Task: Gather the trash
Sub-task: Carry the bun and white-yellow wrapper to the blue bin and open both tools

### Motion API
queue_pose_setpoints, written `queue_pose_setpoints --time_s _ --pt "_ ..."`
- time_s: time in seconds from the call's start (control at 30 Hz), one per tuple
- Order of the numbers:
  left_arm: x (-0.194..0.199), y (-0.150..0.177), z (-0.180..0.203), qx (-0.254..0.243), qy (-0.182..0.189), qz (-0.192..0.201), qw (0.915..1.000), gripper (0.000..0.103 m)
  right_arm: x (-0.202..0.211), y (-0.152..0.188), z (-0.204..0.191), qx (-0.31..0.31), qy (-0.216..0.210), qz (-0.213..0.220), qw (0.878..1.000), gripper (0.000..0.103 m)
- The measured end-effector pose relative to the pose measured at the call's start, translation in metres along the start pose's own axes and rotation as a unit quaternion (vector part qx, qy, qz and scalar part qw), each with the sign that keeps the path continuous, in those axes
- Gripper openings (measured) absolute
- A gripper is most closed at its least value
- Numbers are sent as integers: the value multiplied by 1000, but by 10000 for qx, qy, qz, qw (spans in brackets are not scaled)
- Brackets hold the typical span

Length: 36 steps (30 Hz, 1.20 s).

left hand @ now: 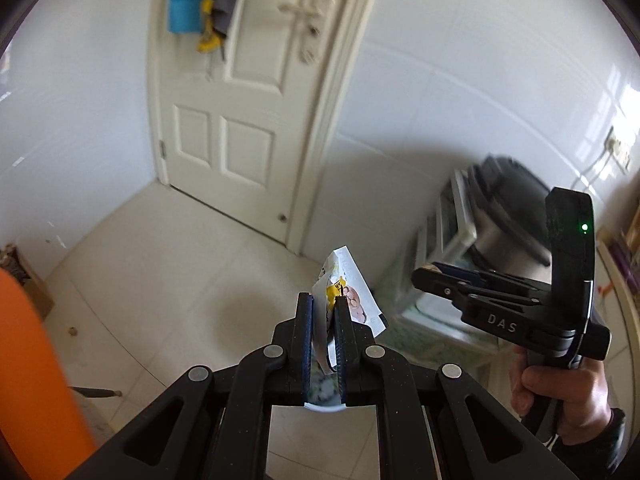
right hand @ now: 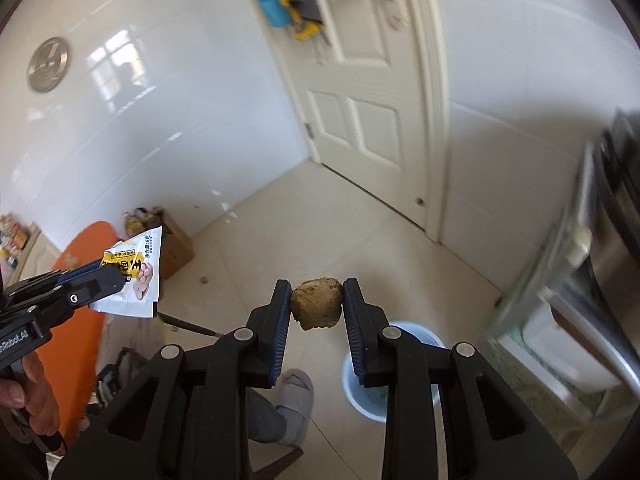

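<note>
My left gripper (left hand: 323, 300) is shut on a white snack wrapper (left hand: 352, 292) with yellow print, held in the air above the floor. The wrapper (right hand: 134, 276) and the left gripper (right hand: 114, 278) also show at the left of the right wrist view. My right gripper (right hand: 316, 284) is shut on a brown crumpled paper ball (right hand: 317, 303), held above a light blue bin (right hand: 424, 338) on the floor. The right gripper (left hand: 420, 276) shows side-on in the left wrist view; the ball is hidden there. The bin's rim (left hand: 324, 408) peeks out under the left jaws.
A white door (right hand: 360, 92) stands ahead in the corner. An orange board (right hand: 80, 320) and a cardboard box (right hand: 176, 248) stand at the left. A rack with a cooker (left hand: 504, 224) is at the right. Small scraps (right hand: 204, 280) lie on the tile floor. A slippered foot (right hand: 296, 396) is below.
</note>
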<state>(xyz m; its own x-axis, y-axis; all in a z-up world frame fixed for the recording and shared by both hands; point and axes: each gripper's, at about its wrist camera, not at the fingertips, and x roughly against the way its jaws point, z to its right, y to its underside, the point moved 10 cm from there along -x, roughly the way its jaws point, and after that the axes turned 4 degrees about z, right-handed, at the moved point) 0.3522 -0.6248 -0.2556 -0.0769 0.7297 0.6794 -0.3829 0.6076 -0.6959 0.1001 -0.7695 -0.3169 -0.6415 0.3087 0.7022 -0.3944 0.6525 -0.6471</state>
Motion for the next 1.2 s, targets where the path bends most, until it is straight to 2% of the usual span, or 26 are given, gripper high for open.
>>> queue_pose_setpoints --time_s 0.17,0.4,0.47,0.53,0.57,0.6,0.63,0.67,0.73,0.77,0.93,1.1,1.2 --pt "-62 16 19 -32 274 -721 9970 6 -39 26 41 -389 179 -447 9981 26" --pt "-146 41 30 74 383 -1600 9863 9 -87 51 82 -950 233 -921 9909 29" --pt "-169 51 28 128 330 -1907 9810 15 -98 59 90 -1034 295 -1078 9883 29" --pt "-189 59 21 62 94 -2178 9759 36 -107 63 96 -1108 377 -1133 9866 30" --pt "-198 56 19 59 34 -2216 9751 42 -109 64 99 -1146 383 -1156 9859 36" --pt "-203 53 16 91 -34 -2209 9752 55 -109 65 100 -1181 406 -1171 9852 41" --pt "-201 55 16 123 -103 -2165 9762 64 -110 66 104 -1207 464 -1155 9849 59" --pt "-199 55 17 155 -161 -2098 9775 67 -109 66 105 -1225 499 -1116 9849 79" --pt "-206 44 8 170 -270 -2021 9789 75 -108 66 108 -1268 590 -1025 9849 95" --pt "-206 41 3 148 -359 -1973 9796 76 -106 66 109 -1287 646 -1003 9845 100" --pt "-165 19 12 -22 -892 -1496 9847 81 -96 60 105 -1327 739 -880 9845 103" --pt "-90 -1 17 70 -1221 -847 9889 83 -78 45 82 -1248 629 -669 9879 103" --pt "-38 -8 16 211 -1345 -428 9898 85 -63 28 53 -1086 509 -483 9916 103"
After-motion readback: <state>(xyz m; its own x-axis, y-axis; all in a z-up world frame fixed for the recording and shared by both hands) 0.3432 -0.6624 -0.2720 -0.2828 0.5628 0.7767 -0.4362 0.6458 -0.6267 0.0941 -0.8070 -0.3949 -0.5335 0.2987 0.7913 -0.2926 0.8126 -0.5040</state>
